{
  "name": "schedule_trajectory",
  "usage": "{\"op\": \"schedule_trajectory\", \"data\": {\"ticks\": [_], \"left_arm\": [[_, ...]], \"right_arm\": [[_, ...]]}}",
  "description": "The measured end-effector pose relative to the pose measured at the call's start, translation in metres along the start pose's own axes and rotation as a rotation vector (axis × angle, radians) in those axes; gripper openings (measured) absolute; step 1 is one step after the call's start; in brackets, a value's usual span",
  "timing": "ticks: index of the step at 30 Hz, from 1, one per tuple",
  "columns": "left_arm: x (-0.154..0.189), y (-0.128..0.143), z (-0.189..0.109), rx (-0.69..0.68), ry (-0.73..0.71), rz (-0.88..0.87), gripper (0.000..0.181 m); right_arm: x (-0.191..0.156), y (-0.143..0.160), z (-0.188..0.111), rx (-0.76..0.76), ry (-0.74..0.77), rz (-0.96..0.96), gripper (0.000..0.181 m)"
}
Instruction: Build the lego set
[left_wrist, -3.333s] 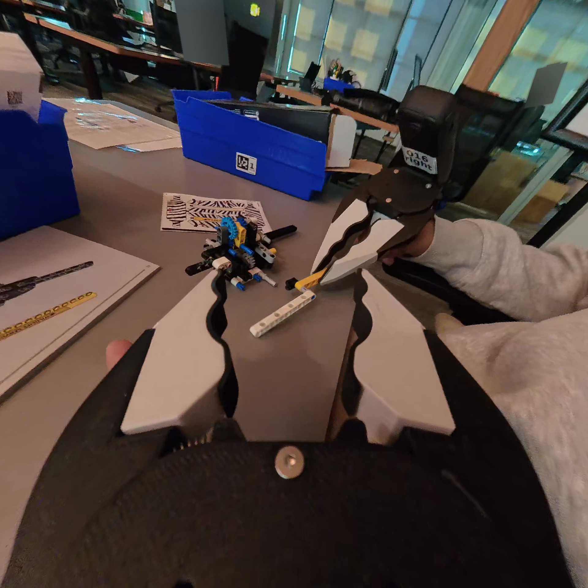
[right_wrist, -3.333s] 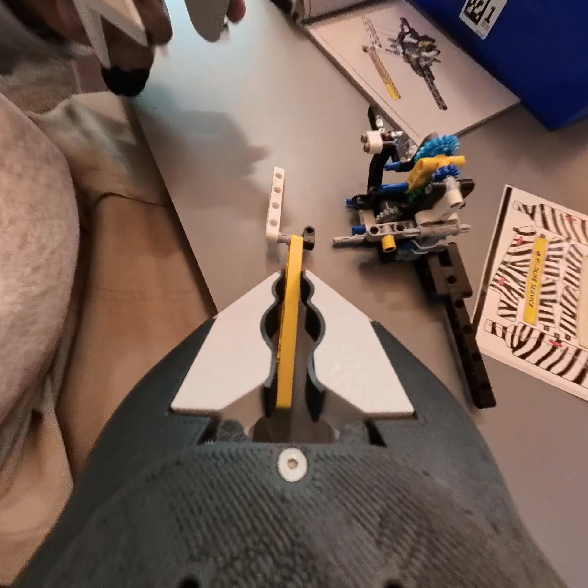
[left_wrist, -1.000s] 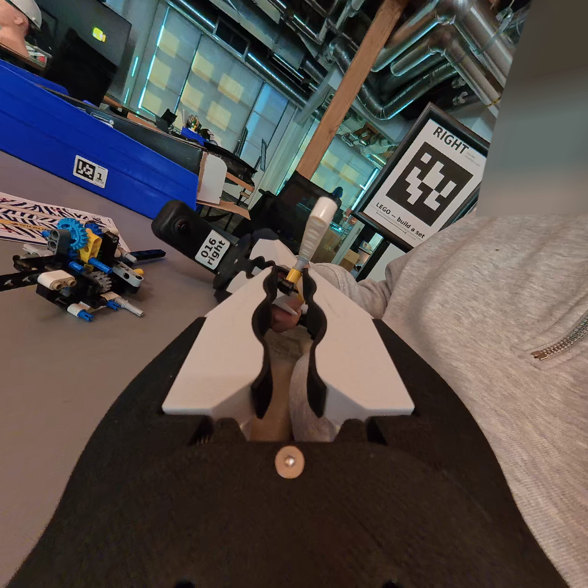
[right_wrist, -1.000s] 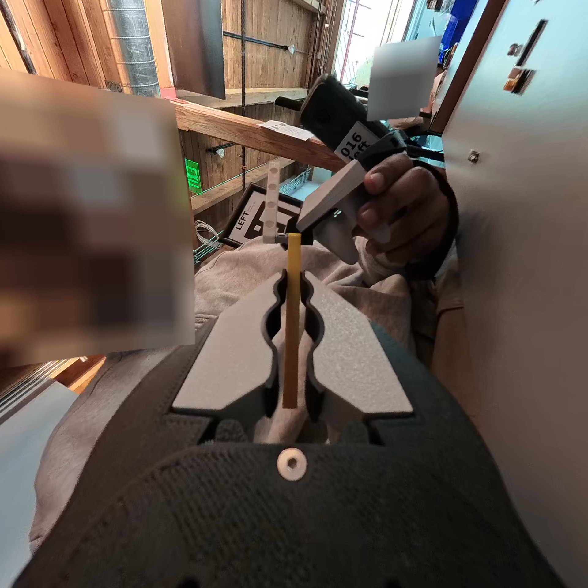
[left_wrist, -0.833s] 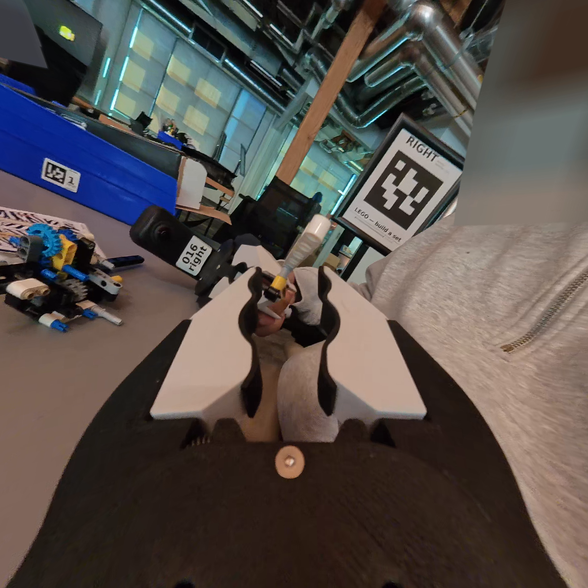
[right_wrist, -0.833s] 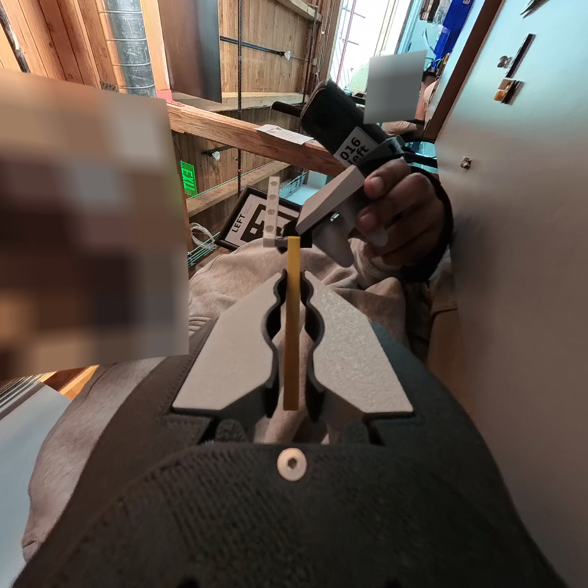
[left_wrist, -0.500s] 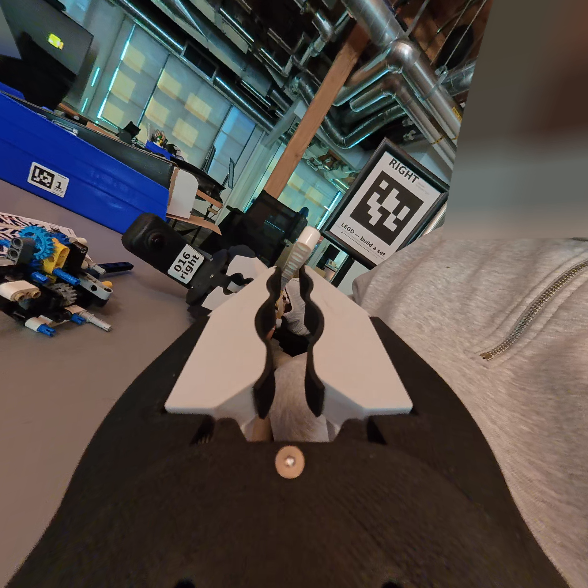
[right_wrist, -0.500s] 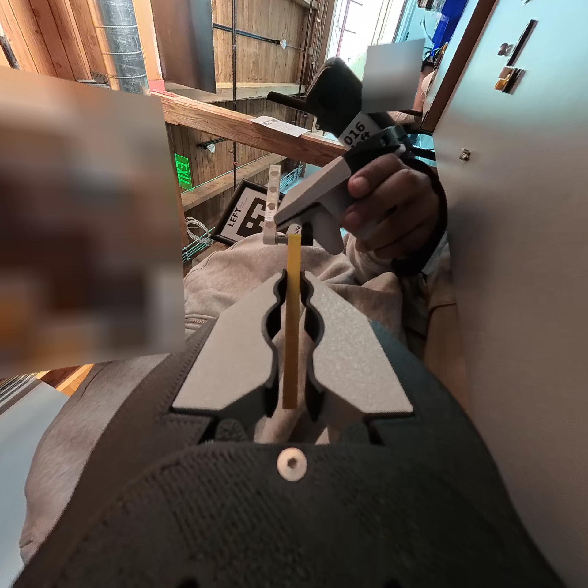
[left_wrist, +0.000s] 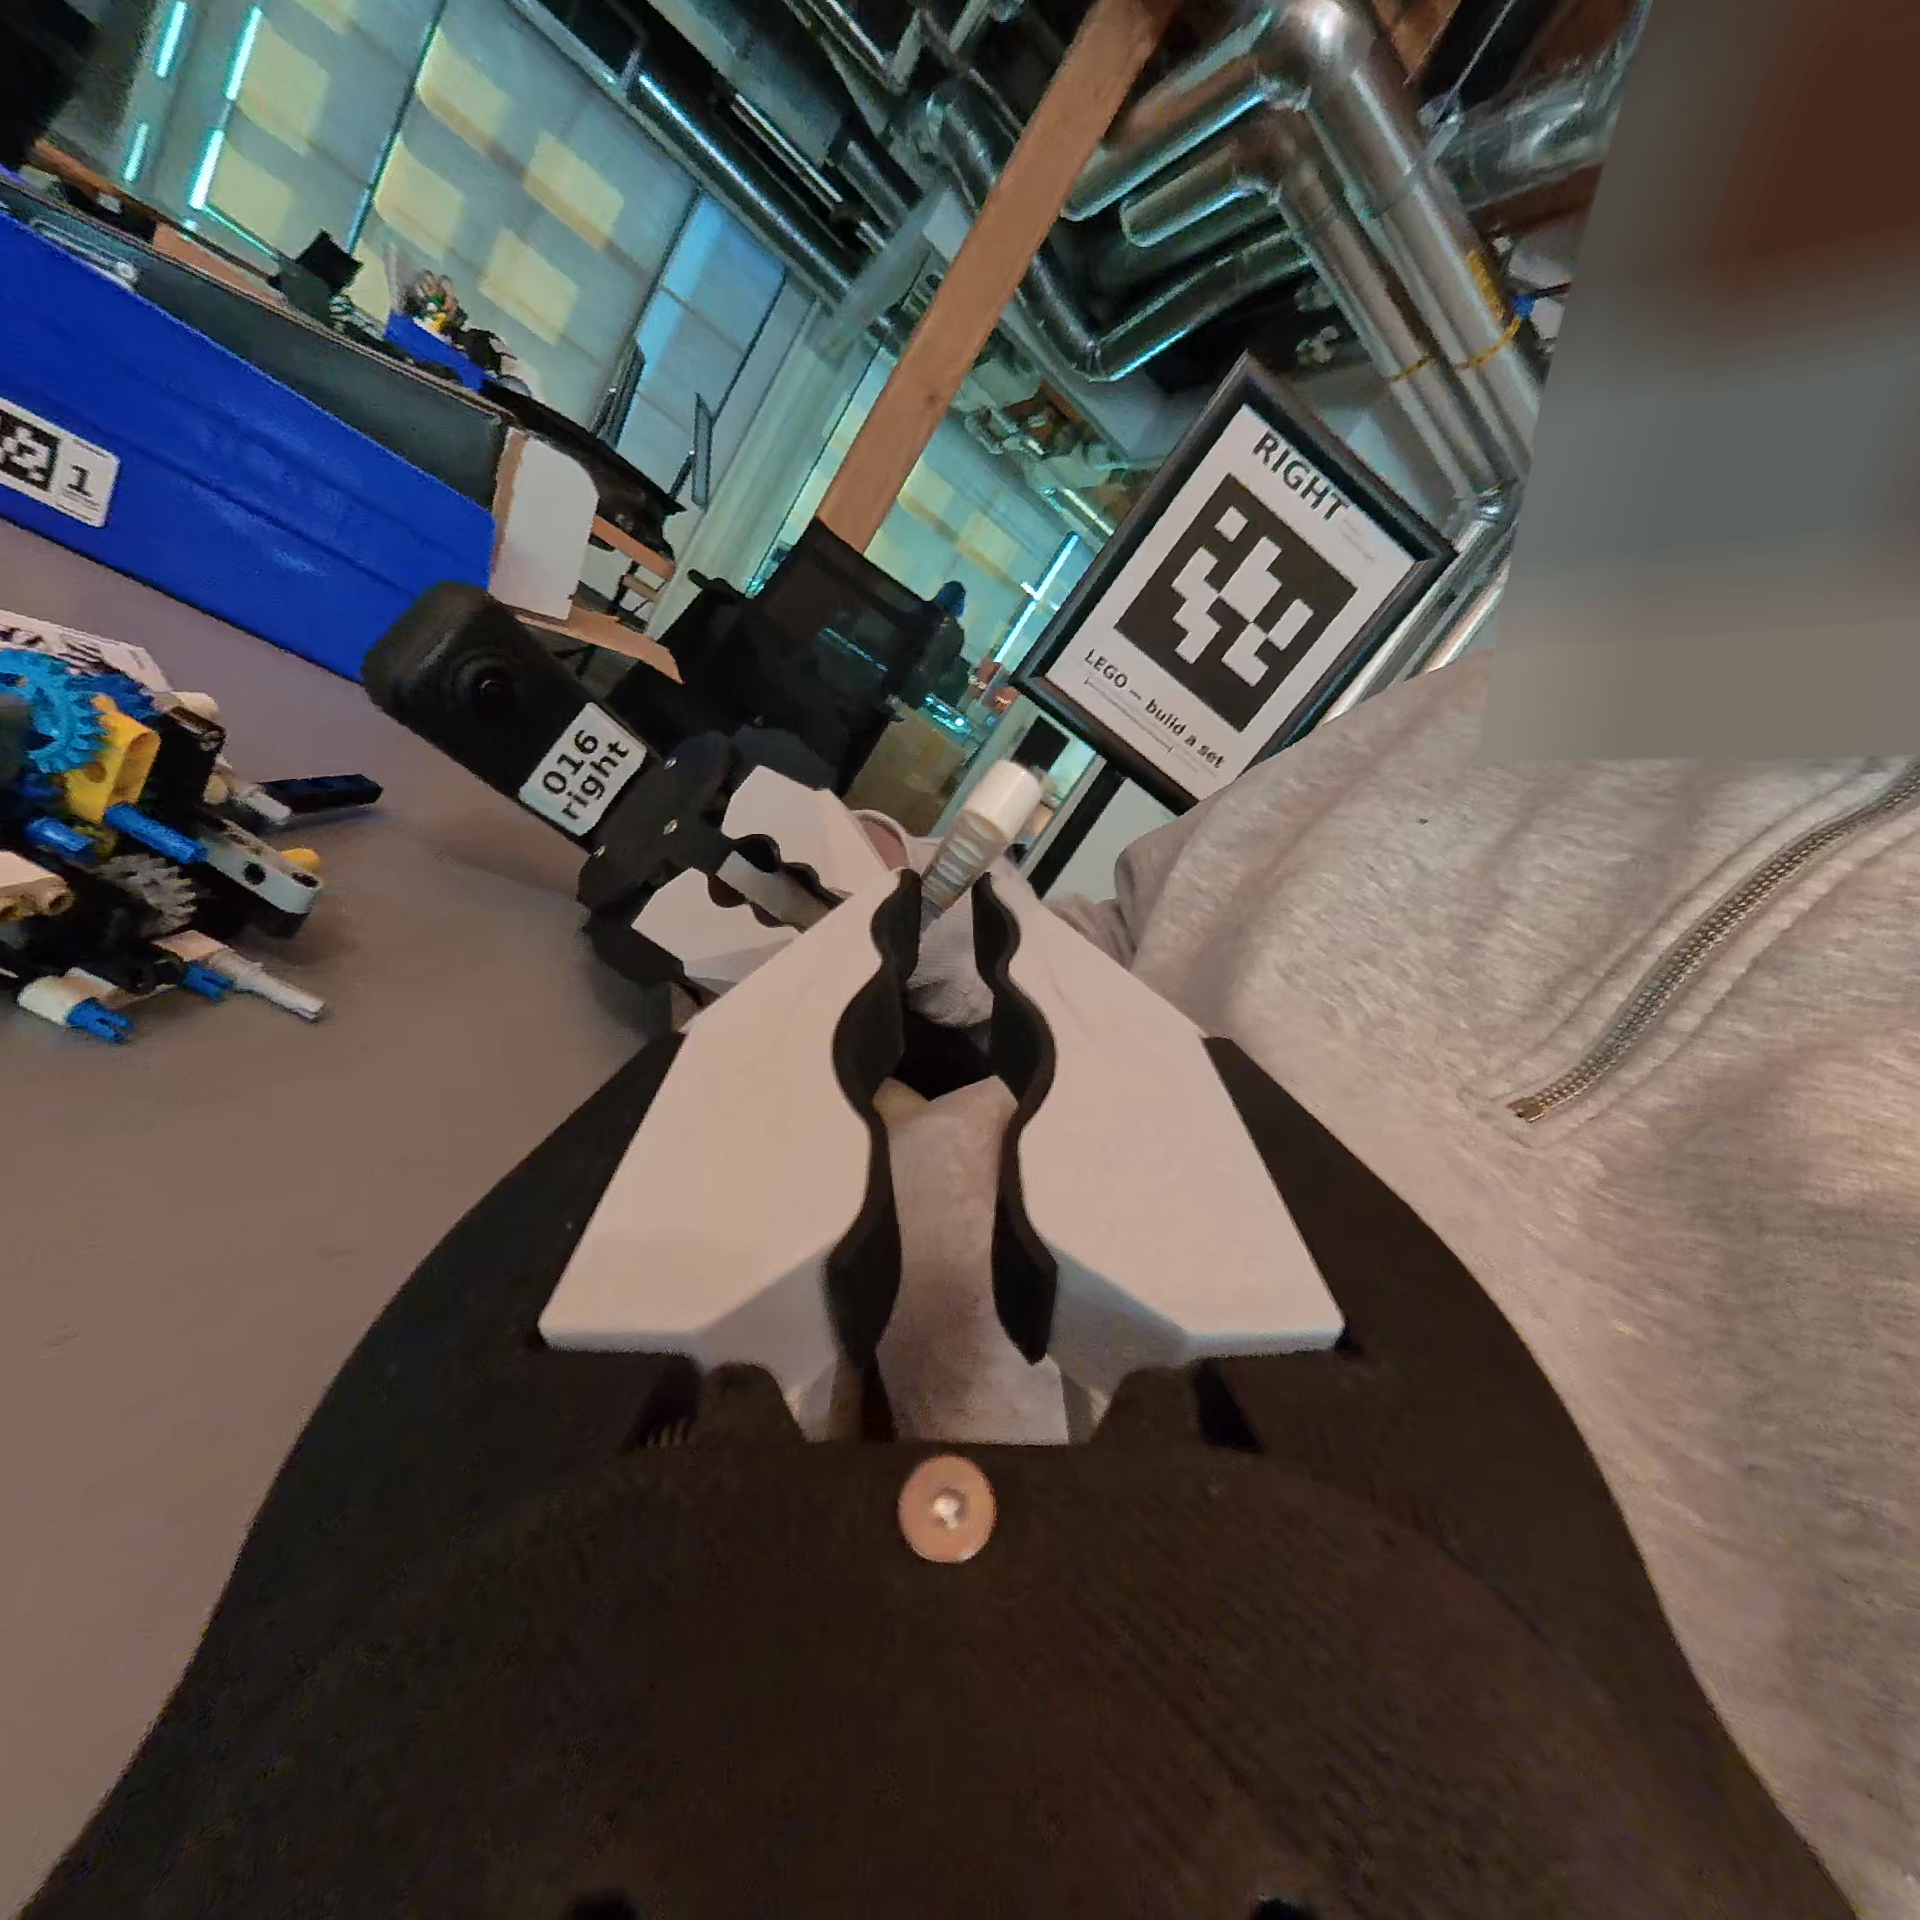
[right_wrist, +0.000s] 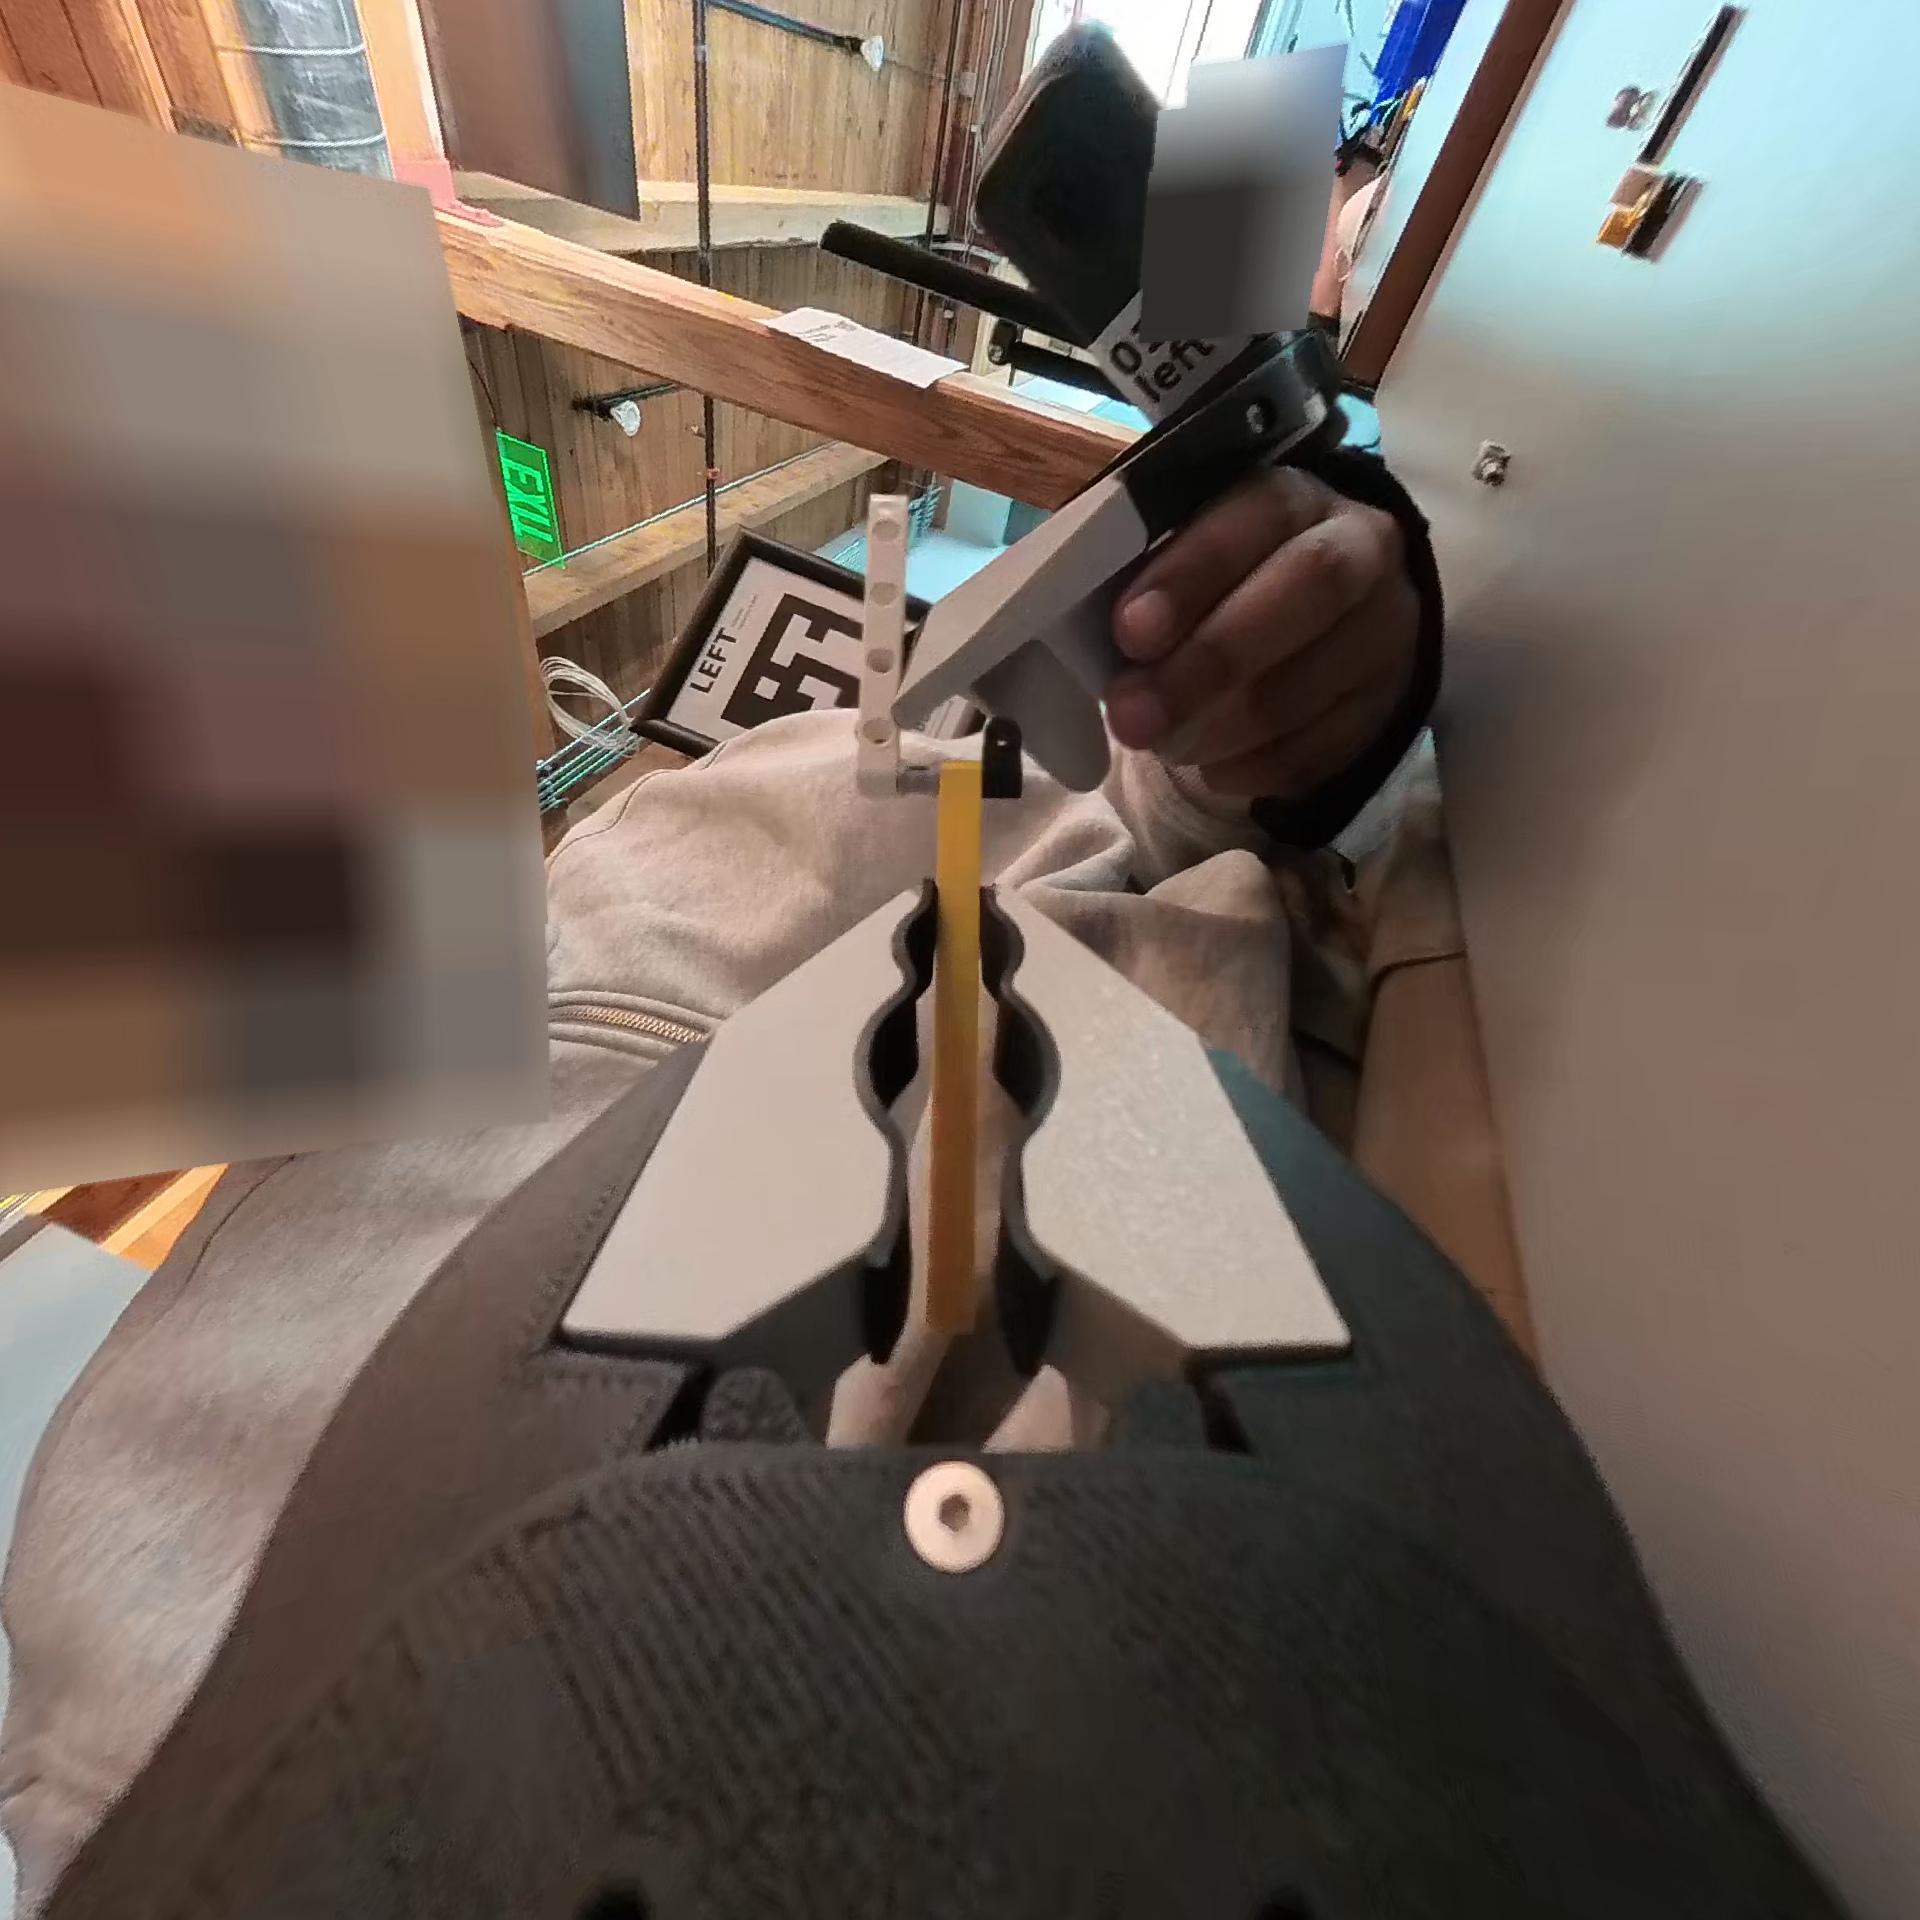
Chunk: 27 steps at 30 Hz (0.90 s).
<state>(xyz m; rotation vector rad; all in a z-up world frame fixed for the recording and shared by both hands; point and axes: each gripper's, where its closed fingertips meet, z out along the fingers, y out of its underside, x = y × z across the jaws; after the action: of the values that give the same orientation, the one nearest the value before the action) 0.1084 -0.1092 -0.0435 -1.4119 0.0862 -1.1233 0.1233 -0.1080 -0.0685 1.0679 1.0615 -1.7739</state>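
Note:
My right gripper (right_wrist: 958, 894) is shut on a long yellow beam (right_wrist: 954, 1039) and holds it in the air in front of the person's chest. At the beam's far end a grey axle (right_wrist: 916, 774) carries a white beam (right_wrist: 883, 644) and a black connector (right_wrist: 1003, 767). My left gripper (left_wrist: 940, 894) is shut at the foot of the white beam (left_wrist: 982, 831), which sticks out past its tips. It also shows in the right wrist view (right_wrist: 935, 717), as does the right gripper in the left wrist view (left_wrist: 774, 883). The part-built lego model (left_wrist: 114, 831) sits on the grey table (left_wrist: 260, 1143).
A blue bin (left_wrist: 260, 488) stands at the back of the table, with a striped sticker sheet (left_wrist: 62, 634) beside the model. The person's grey sweatshirt (left_wrist: 1558, 1039) is close on the right. Framed marker signs (left_wrist: 1236, 603) (right_wrist: 769, 665) stand beyond. The grippers are tip to tip, or close to it.
Both grippers have lifted off the table with the yellow and white beams. The left gripper, open 0.8 s ago, has shut at the white beam's foot and stays there.

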Motion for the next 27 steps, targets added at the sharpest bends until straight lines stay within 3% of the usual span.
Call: {"op": "schedule_trajectory", "data": {"ticks": [12, 19, 22, 27], "left_arm": [[-0.006, -0.001, -0.001, 0.005, -0.07, 0.086, 0.0], [-0.012, -0.008, -0.003, 0.033, -0.145, 0.143, 0.034], [-0.016, -0.011, -0.004, 0.048, -0.212, 0.232, 0.016], [-0.016, -0.014, -0.003, 0.071, -0.239, 0.286, 0.012]], "right_arm": [[0.004, -0.011, -0.011, 0.057, 0.069, -0.049, 0.006], [0.006, -0.016, -0.016, 0.092, 0.047, -0.013, 0.006], [0.008, -0.014, -0.013, 0.082, 0.043, 0.003, 0.006], [0.009, -0.018, -0.014, 0.107, 0.038, 0.013, 0.005]]}}
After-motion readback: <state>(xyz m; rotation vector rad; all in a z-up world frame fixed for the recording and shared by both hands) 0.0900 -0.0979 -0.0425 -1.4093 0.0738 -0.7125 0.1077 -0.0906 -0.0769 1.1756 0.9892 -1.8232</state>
